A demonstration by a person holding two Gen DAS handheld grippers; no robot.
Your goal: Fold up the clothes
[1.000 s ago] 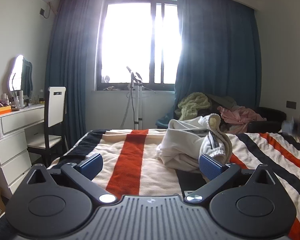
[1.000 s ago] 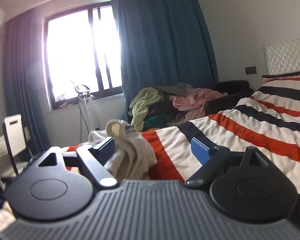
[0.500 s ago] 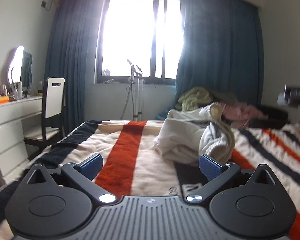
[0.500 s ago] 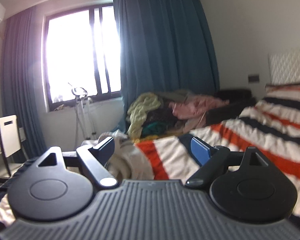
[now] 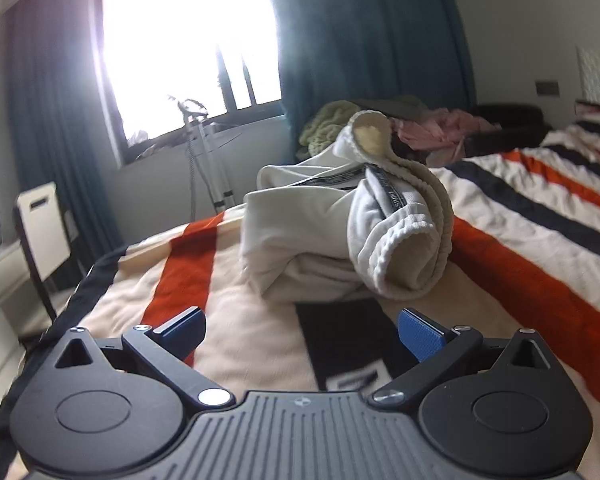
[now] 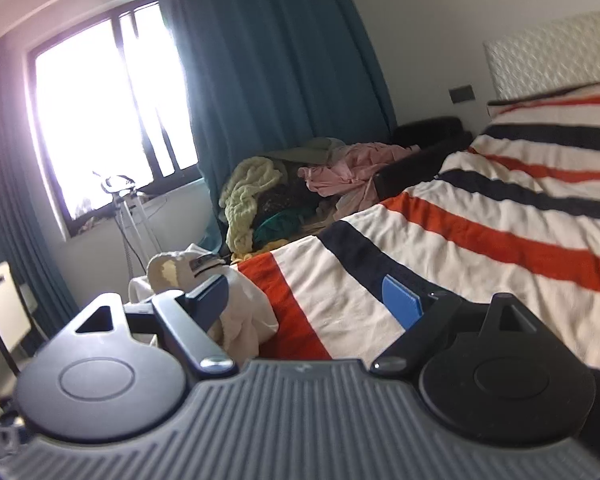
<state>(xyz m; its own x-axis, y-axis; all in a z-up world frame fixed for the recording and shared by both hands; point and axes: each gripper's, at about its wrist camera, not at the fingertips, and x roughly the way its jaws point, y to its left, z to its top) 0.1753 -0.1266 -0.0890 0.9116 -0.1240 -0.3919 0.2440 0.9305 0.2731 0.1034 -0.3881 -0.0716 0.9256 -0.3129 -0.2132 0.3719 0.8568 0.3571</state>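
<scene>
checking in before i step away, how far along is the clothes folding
Nothing looks done: the white sweatshirt lies crumpled in a heap on the striped blanket, with no folded item in view. Nothing is in hand either: the left gripper and right gripper are both open and empty, short of the garment. Left to do: grasp it, spread it flat, fold it, then perhaps the clothes pile beyond the bed.

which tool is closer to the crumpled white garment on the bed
Hard to call; probably the right. The right tool has the white garment right at its left finger, off to its left. The left tool faces the garment squarely, with a strip of blanket between.
</scene>
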